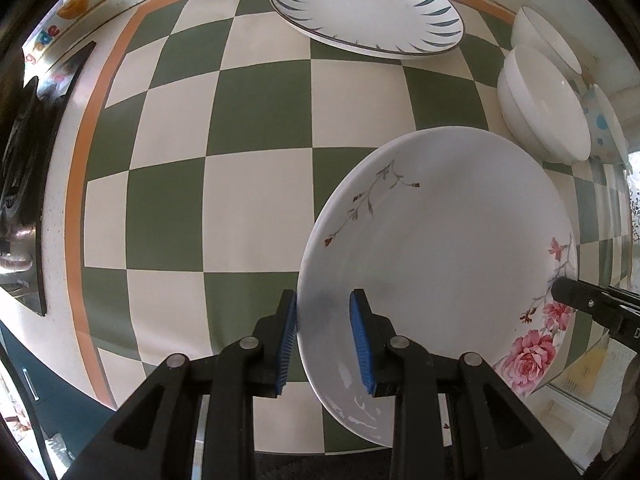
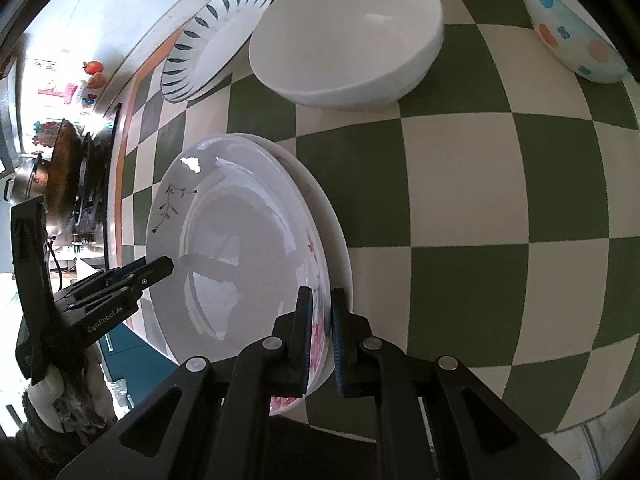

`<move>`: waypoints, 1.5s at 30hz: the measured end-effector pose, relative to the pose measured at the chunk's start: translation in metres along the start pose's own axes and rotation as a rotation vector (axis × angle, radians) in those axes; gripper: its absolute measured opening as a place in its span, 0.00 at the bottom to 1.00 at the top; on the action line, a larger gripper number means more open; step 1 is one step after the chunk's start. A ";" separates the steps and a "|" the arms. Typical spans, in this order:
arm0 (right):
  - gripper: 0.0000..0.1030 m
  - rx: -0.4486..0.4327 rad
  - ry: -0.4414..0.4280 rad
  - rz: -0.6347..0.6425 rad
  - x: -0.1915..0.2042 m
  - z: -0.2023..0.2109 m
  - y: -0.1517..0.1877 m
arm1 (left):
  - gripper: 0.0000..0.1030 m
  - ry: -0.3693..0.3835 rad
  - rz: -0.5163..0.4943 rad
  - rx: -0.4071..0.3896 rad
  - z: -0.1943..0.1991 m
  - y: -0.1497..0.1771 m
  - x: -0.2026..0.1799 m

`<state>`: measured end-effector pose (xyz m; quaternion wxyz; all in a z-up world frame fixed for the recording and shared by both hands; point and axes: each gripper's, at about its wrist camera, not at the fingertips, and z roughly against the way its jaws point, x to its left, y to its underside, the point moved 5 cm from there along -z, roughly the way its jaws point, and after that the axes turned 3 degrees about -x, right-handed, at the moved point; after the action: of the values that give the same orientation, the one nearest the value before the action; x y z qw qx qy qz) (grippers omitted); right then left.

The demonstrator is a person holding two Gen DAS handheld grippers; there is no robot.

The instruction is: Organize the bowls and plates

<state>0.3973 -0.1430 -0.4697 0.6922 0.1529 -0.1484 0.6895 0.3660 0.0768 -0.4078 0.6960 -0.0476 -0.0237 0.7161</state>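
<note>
Both grippers pinch floral plate (image 1: 440,240) rim; left gripper (image 2: 158,270) reads "GenRobot.AI".

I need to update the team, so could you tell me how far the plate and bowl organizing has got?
Done: the rose-patterned plate already sits on another white plate.
In hand: the left gripper and right gripper both straddle the rose plate's rim.
Left: the leaf-rimmed plate, two white bowls and the spotted bowl lie separate on the checkered mat.
</note>
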 end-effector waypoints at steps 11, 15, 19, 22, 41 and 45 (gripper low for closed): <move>0.12 0.041 0.004 -0.014 -0.001 0.003 -0.001 | 0.24 0.008 0.002 0.003 0.001 0.001 -0.011; 0.12 0.054 -0.002 -0.028 -0.003 0.004 0.000 | 0.24 0.025 0.014 0.012 0.004 -0.002 -0.005; 0.12 0.066 -0.012 -0.041 -0.006 0.004 -0.001 | 0.23 0.043 0.024 0.022 0.005 -0.005 -0.001; 0.12 0.076 -0.012 -0.052 -0.009 0.005 -0.001 | 0.24 0.058 0.031 0.033 0.007 -0.007 0.001; 0.30 -0.150 -0.125 0.020 0.076 0.083 -0.129 | 0.33 0.122 0.158 -0.146 0.078 -0.144 0.048; 0.31 -0.170 -0.074 0.000 0.078 0.061 -0.187 | 0.33 0.130 0.192 -0.101 0.044 -0.189 0.065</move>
<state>0.5848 -0.0980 -0.3827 0.6966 0.1188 -0.2321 0.6684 0.5479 0.1489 -0.3470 0.6209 -0.1310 -0.0100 0.7728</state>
